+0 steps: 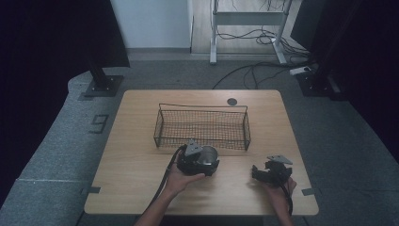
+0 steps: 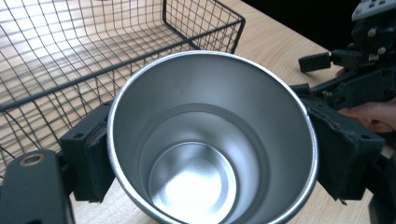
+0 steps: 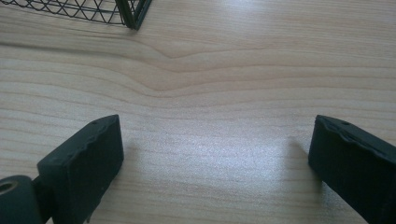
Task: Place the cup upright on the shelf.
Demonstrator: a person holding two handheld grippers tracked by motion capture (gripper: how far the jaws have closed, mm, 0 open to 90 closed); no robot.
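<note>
The steel cup [image 2: 212, 140] sits clamped in the left gripper [image 1: 203, 162], whose two black jaws press on opposite sides of its wall just under the rim. In the left gripper view the cup's open mouth faces the camera: the inside is bare, shiny metal, stepping in to a narrower round bottom. In the high view the cup [image 1: 208, 156] is near the middle of the wooden table [image 1: 136, 160], just on the near side of the wire basket [image 1: 202, 126], close to the basket's near wall. Whether it rests on the table or hangs just above it, I cannot tell.

The basket is a black mesh rectangle standing at the far middle of the table, with its long side running left to right. Bare wood shows through its mesh floor.

The right gripper [image 1: 269, 172] is at the near right of the table, well apart from the cup. In the right gripper view its jaws stand wide, with bare wood grain between them and a corner of the basket [image 3: 133, 14] at the far left. In the left gripper view, the right gripper [image 2: 355, 70] appears at the far right with the fingers [image 2: 371, 114] of the hand that holds it.
</note>
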